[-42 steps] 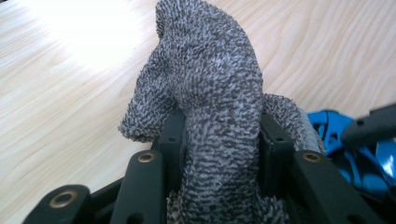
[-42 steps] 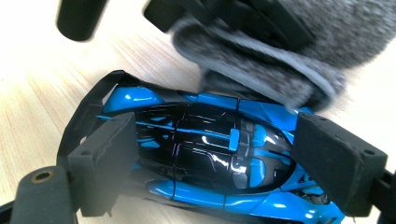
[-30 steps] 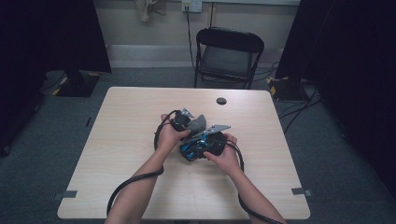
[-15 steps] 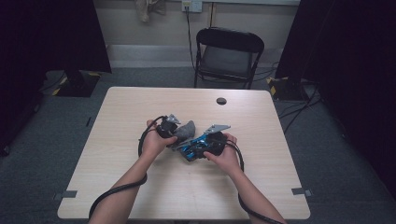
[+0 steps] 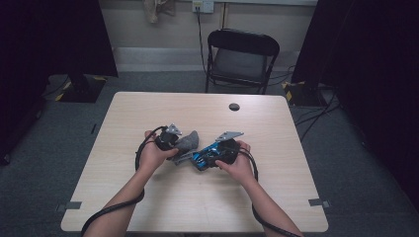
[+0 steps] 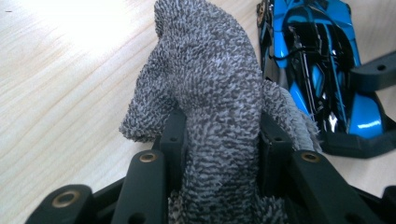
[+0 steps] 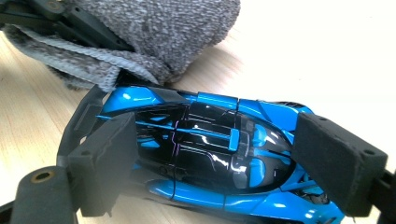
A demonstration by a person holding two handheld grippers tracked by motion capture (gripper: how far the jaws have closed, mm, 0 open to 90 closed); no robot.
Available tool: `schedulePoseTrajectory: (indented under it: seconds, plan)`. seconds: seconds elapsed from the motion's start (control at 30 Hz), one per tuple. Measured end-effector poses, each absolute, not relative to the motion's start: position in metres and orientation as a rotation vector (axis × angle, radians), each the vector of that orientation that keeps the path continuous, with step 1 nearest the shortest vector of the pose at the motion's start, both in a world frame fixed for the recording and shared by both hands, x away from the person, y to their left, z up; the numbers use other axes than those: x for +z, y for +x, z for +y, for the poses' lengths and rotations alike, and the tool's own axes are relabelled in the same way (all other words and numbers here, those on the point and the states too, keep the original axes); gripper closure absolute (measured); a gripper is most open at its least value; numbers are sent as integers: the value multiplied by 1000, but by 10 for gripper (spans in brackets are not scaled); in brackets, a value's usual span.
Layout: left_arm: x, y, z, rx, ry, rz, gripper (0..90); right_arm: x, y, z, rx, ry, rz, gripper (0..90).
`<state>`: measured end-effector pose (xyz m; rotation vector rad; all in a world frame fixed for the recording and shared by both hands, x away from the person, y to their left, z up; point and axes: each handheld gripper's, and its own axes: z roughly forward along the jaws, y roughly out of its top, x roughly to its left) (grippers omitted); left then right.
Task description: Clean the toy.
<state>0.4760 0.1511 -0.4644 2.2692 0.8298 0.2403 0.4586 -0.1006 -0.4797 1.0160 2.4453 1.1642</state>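
A nubby grey terry cloth [image 6: 210, 107] is being clamped in the closed left claw [image 6: 219, 140]; just beside it, a glossy blue-and-black toy car [image 7: 210, 154] is being gripped across its ends by the right claw [image 7: 224, 163] mid-bench [image 5: 148, 113].

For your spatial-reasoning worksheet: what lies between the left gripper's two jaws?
A bunched grey cloth fills the gap, clamped by the left gripper, as the left gripper view shows.
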Motion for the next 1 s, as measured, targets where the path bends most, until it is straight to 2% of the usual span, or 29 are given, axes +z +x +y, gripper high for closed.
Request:
schedulePoseTrajectory:
  seconds: [0.57, 1.0]
  plan:
    - [-441, 466, 159, 266, 2248, 784, 622, -475, 460, -104, 1097, 1012, 2496, 164]
    - [-414, 457, 129, 243, 2247, 681, 621, -466, 459, -141, 1072, 1039, 2505, 157]
